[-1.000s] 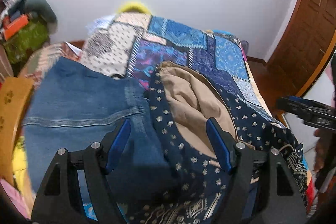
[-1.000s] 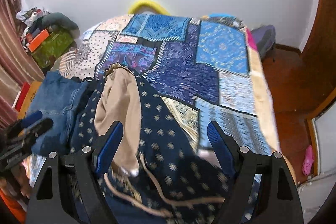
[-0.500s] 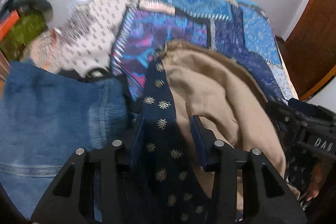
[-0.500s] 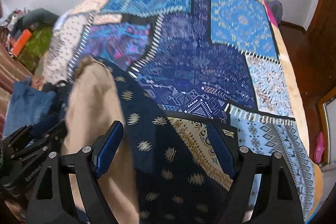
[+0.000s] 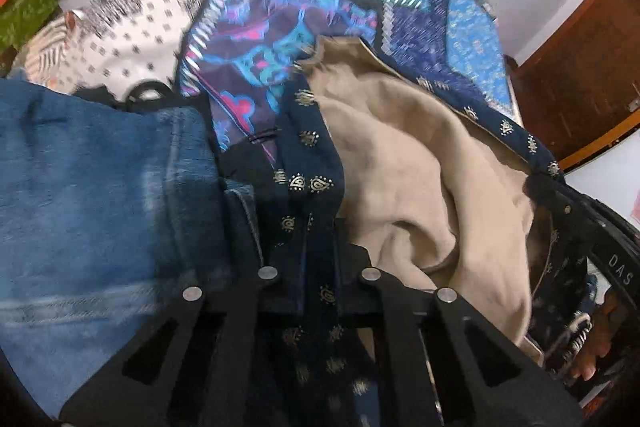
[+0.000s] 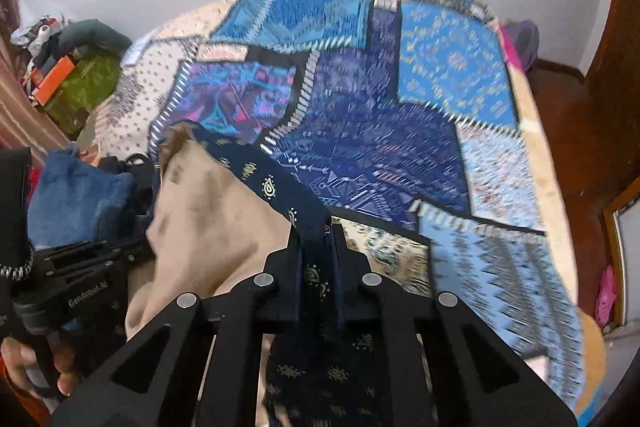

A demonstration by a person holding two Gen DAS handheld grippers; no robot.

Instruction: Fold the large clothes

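The garment is a navy dress with small gold motifs and a beige lining, held up over the bed. My left gripper is shut on its navy edge on the left side. My right gripper is shut on the navy edge on the other side, with the beige lining hanging open to its left. Each gripper shows in the other's view: the right one at the right edge, the left one at the lower left.
A blue patchwork bedspread covers the bed. Folded blue jeans lie to the left of the dress. A clutter pile with a green bag stands at the far left. A wooden door is to the right.
Both grippers have closed from open onto the navy edges of the dress. The dress has been lifted, so the beige lining opens up between the grippers.
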